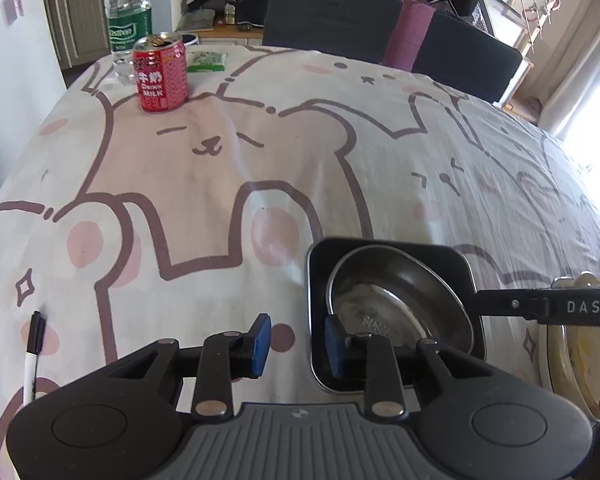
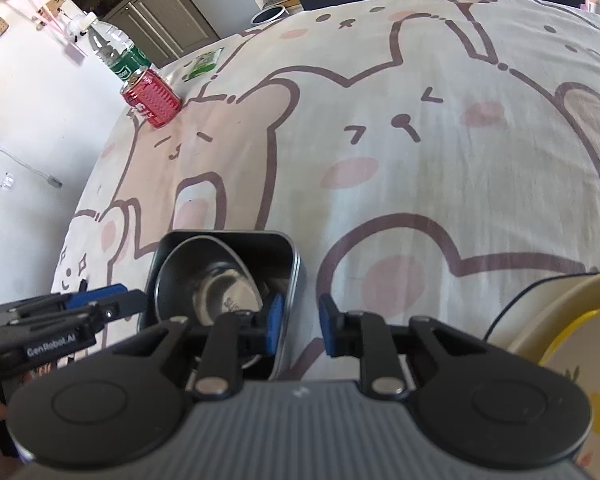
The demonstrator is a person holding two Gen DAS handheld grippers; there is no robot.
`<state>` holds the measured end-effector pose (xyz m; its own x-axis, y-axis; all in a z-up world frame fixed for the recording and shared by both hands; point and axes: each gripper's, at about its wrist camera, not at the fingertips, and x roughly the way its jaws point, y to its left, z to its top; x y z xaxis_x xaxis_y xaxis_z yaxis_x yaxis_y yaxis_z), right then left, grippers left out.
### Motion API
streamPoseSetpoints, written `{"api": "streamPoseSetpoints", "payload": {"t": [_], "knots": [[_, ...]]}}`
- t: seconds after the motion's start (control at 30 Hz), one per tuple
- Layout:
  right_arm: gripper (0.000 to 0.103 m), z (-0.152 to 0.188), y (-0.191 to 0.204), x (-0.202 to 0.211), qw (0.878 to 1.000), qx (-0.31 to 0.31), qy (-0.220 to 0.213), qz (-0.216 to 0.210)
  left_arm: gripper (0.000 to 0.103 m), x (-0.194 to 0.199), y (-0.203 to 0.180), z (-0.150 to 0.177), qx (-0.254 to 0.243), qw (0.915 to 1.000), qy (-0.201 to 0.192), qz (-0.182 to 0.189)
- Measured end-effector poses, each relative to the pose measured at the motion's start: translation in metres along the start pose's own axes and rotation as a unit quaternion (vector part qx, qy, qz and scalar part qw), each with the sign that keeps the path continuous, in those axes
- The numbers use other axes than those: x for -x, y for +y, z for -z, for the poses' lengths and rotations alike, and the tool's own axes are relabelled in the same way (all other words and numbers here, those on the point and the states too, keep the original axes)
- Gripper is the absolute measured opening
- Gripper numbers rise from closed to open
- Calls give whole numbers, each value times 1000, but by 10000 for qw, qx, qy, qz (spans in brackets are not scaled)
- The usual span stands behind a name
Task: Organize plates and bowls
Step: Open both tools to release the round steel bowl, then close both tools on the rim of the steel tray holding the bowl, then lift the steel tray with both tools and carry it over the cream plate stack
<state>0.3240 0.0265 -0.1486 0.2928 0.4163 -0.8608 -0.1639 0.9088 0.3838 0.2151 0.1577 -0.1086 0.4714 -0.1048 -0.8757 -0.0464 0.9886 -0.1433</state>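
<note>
Bear-print cloth covers the table (image 1: 260,168). Nearest, the left hand-held gripper (image 1: 298,344) and right hand-held gripper (image 2: 300,328) stand spread, each straddling 1 wall of the square black metal tin (image 1: 452,256) holding a tilted round steel bowl (image 1: 396,280), neither pinching.

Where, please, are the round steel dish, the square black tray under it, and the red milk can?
steel dish (image 1: 384,300): left wrist view, on its shiny inner bottom.
black tray (image 1: 458,258): left wrist view, on its far right corner wall.
milk can (image 1: 162,80): left wrist view, on the red label side.
</note>
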Motion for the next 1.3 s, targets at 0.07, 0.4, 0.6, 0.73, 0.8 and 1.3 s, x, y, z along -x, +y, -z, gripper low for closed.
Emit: {"api": "streamPoseSetpoints", "payload": {"t": [0.07, 0.4, 0.6, 0.73, 0.8, 1.3], "knots": [[23, 1, 1, -3, 10000, -16, 65, -22, 30, -2, -3, 0, -54, 10000, 37, 25], [12, 4, 1, -8, 9997, -121, 133, -154, 14, -12, -3, -2, -74, 9996, 225, -118], [10, 8, 4, -11, 9998, -149, 96, -102, 12, -19, -5, -4, -111, 9993, 322, -128], [9, 13, 8, -13, 9998, -189, -7, 27, 12, -25, -6, -5, -152, 9991, 377, -142], [9, 15, 9, -12, 9996, -246, -72, 92, 11, -27, -7, -6, -193, 9989, 394, -162], [8, 17, 13, -13, 9995, -210, -165, 179, 4, -21, -7, -8, -146, 9996, 250, -42]]}}
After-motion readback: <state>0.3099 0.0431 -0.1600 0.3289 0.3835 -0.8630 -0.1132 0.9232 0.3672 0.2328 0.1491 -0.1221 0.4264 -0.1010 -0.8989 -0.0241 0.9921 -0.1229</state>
